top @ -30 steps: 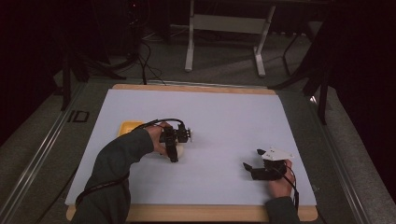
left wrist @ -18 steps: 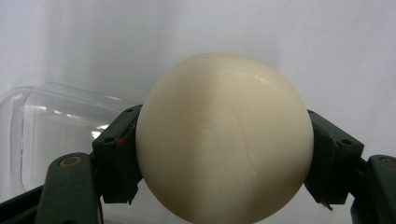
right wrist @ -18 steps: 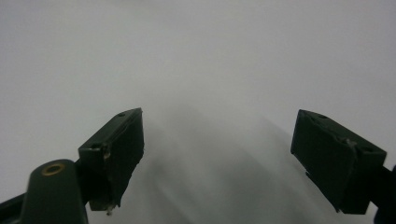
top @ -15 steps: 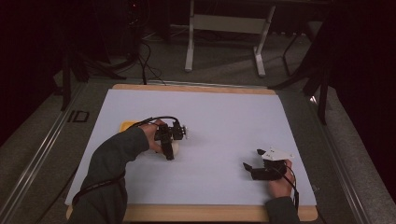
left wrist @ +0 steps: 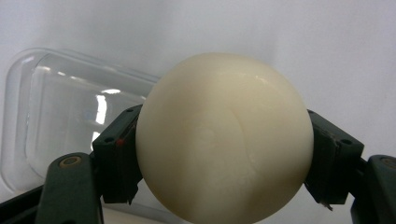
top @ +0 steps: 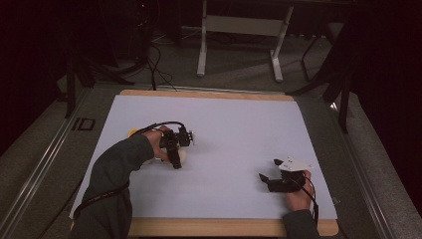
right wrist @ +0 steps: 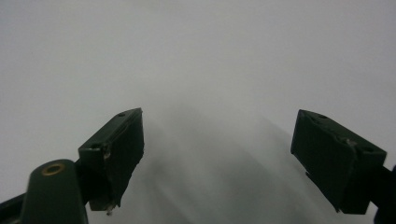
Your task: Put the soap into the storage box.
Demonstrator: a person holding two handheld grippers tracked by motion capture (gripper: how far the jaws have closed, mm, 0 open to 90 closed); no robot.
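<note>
My left gripper (left wrist: 224,154) is clamped on a smooth, cream-white round ball (left wrist: 224,140): in the left gripper view both black pads press its sides at nine and three o'clock, and the ball bulges well above them. Behind it, toward ten o'clock, I see a clear plastic rectangular container (left wrist: 70,116) with rounded corners lying on the white table sheet (left wrist: 280,37). From the high view I get much less of this: the ball is only a pale patch (top: 182,155) at the tip of the left gripper (top: 176,158), which sits left of the sheet's centre, and the clear container I cannot make out there; a small yellow thing (top: 133,133) peeks out at ten o'clock from my left hand (top: 158,144), too hidden to name. My right gripper (right wrist: 217,154) has its jaws spread wide with nothing between them, just bare sheet in its own view. The high view places the right gripper (top: 266,180) low on the sheet at about five o'clock, well apart from the left, jaws pointing toward nine o'clock.
</note>
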